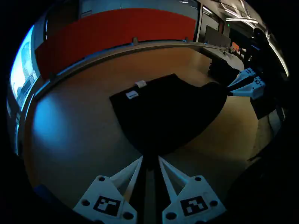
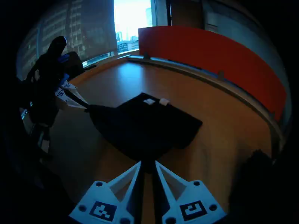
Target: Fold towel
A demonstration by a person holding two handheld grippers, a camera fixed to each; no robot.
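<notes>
A black towel (image 1: 168, 112) with two small white labels (image 1: 132, 94) lies on the wooden table (image 1: 74, 123), its near part lifted into a taut fold. In the left gripper view, my left gripper (image 1: 150, 158) is shut on the towel's near corner. Farther right in that view, my right gripper (image 1: 233, 86) pinches another corner. The right gripper view shows the towel (image 2: 145, 125) spread ahead, with my right gripper (image 2: 148, 164) shut on its closest corner. At the left of that view, my left gripper (image 2: 83, 104) grips the far corner.
A red partition (image 1: 119, 33) and a raised rail (image 1: 112, 52) run along the table's far edge. A dark bulky object (image 1: 221, 69) sits at the back right of the table. A person in dark clothes (image 2: 46, 78) stands by the bright window (image 2: 130, 22).
</notes>
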